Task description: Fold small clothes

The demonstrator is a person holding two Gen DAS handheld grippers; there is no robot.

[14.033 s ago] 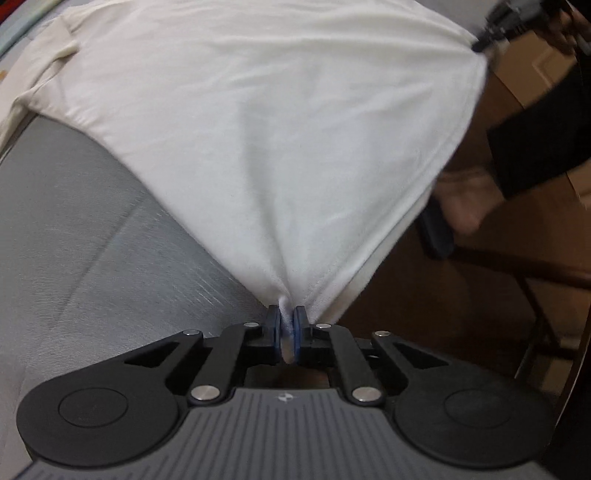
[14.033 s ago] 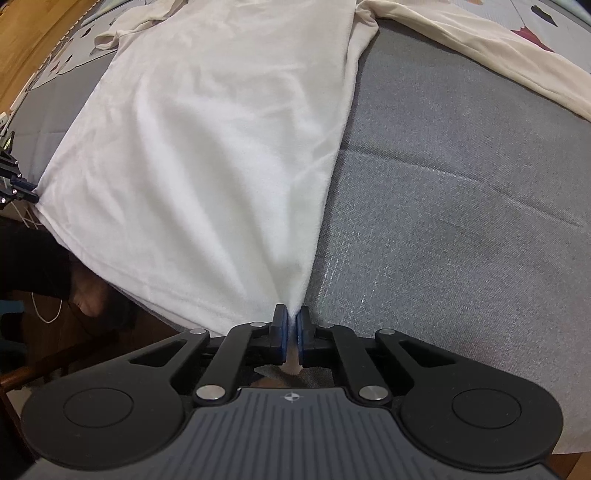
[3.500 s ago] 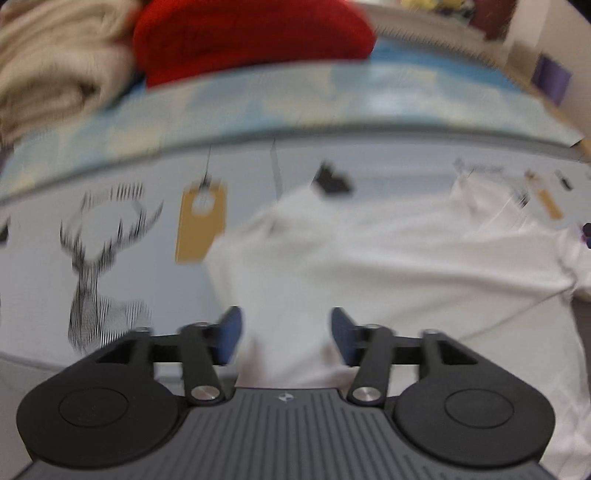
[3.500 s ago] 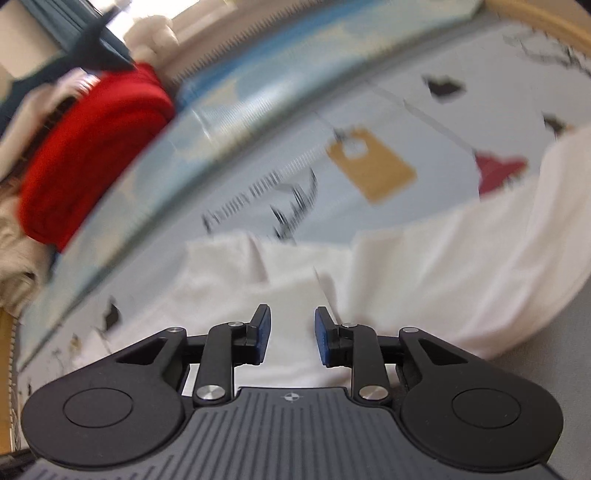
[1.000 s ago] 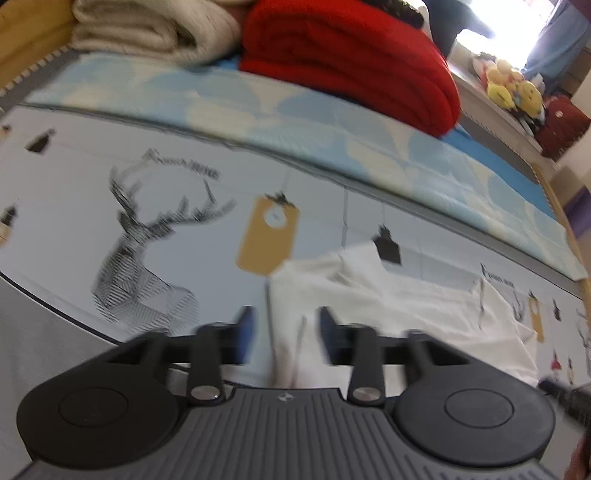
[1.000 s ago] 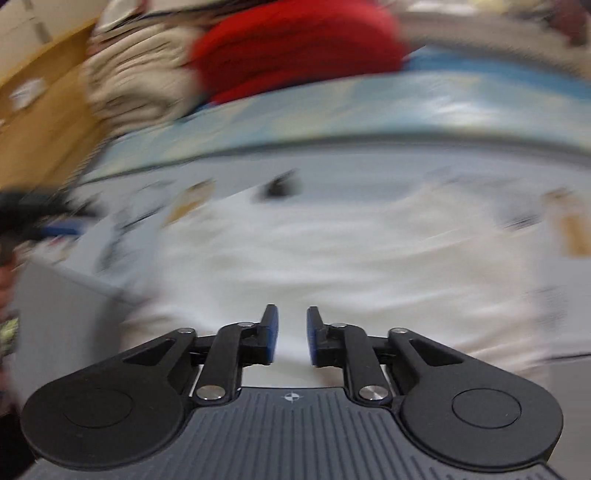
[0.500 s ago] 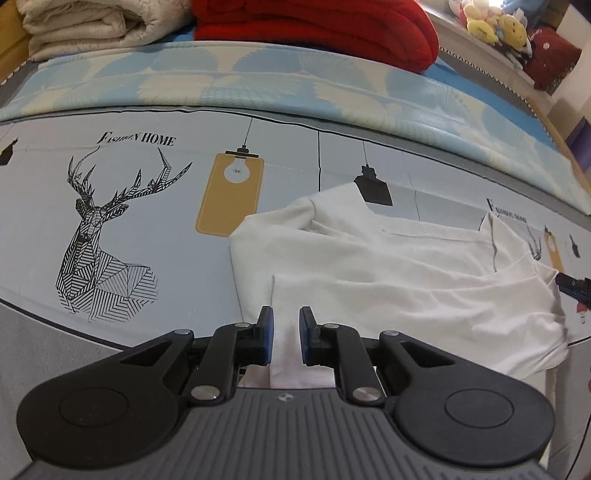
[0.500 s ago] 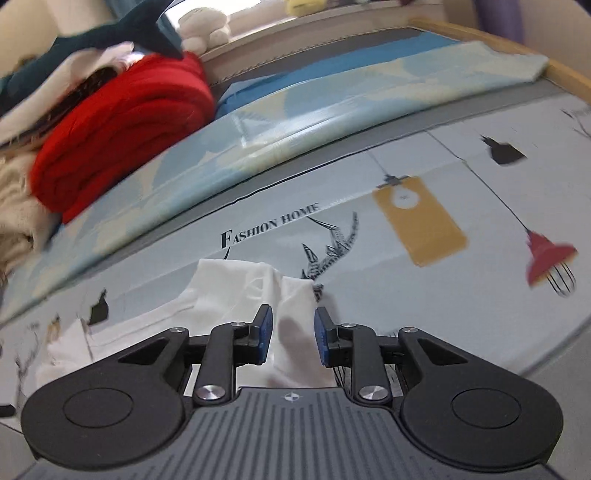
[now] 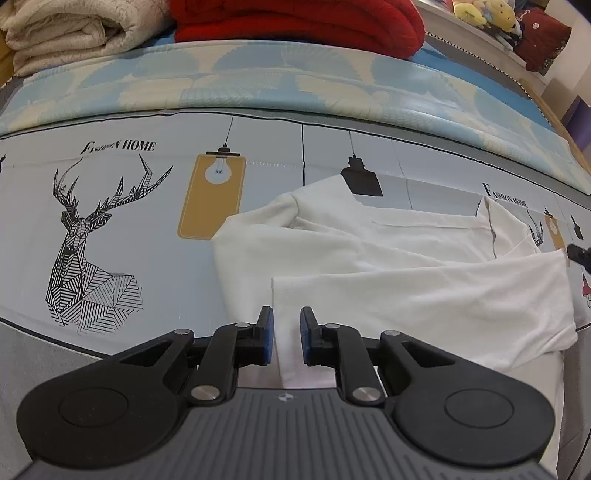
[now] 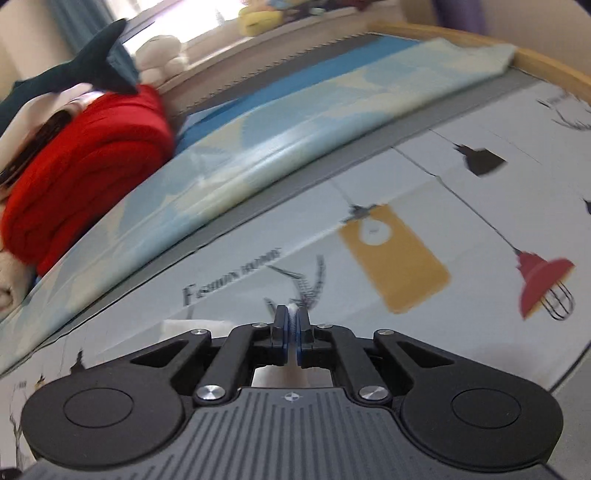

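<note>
Across the lower centre of the left wrist view, a white knit shirt (image 9: 406,280) lies folded in soft layers on a smooth printed bedsheet (image 9: 122,236); the left gripper (image 9: 284,334) stands slightly apart over its stitched hem edge. Low in the right wrist view, the right gripper (image 10: 292,334) has just been closing and is clamped on a sliver of white cloth, with a ribbed red blanket (image 10: 81,166) at upper left.

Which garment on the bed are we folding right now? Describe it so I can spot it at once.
Start at the grey printed bedsheet with the line-drawn deer. Right of the deer and the yellow lamp print lies the white shirt, partly folded, its near layer between the left claw's fingers. It is the only loose, flat, white piece; the red blanket and cream blanket sit rolled behind.
</note>
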